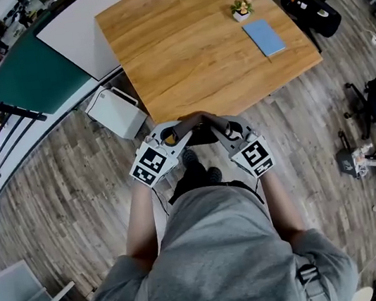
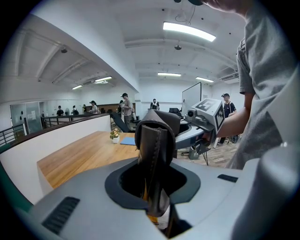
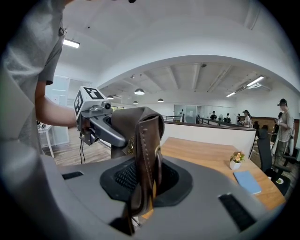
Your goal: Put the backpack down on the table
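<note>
The backpack shows as a dark brown leather piece (image 1: 202,134) hanging between my two grippers, just short of the wooden table's (image 1: 178,48) near edge. Most of its body is hidden under my hands and chest. My left gripper (image 1: 173,135) is shut on a stitched brown strap (image 2: 154,140) that stands up between its jaws. My right gripper (image 1: 226,128) is shut on a matching strap (image 3: 145,145) with a metal ring. Each gripper view shows the other one across the leather: the right gripper (image 2: 202,123) and the left gripper (image 3: 101,125).
A small potted plant (image 1: 241,8) and a blue notebook (image 1: 265,37) lie on the table's far right part. A white box (image 1: 117,112) stands on the wooden floor by the table's left corner. Office chairs (image 1: 311,10) and equipment stand to the right. People stand in the background.
</note>
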